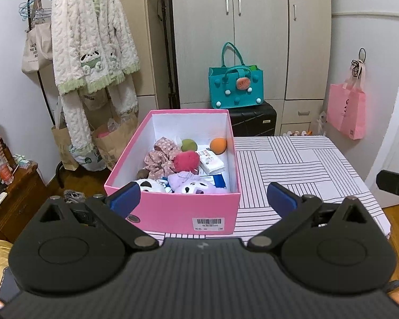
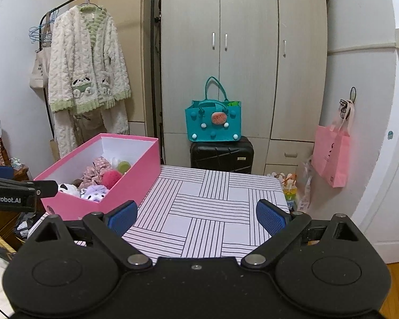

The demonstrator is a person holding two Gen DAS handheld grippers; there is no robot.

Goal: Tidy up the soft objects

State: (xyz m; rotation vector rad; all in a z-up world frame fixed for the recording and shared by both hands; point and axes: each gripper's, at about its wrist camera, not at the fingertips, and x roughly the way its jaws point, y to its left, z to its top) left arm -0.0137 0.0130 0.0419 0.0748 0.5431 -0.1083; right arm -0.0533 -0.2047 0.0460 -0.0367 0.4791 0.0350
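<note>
- Left gripper (image 1: 203, 199): jaws spread wide, empty, poised at the near end of the pink box (image 1: 173, 212).
- Right gripper (image 2: 196, 216): likewise wide and empty, above the bare striped tablecloth (image 2: 212, 202).
- Pink box: sits on the table's left side (barcode label facing the camera), holding plush toys (image 1: 196, 186), a red pom-pom (image 1: 186, 160), a floral scrunchie (image 1: 161, 156) and two balls, orange (image 1: 218, 145) and green.
- Background: teal bag (image 1: 236, 86) on a black suitcase (image 1: 252, 119).
</note>
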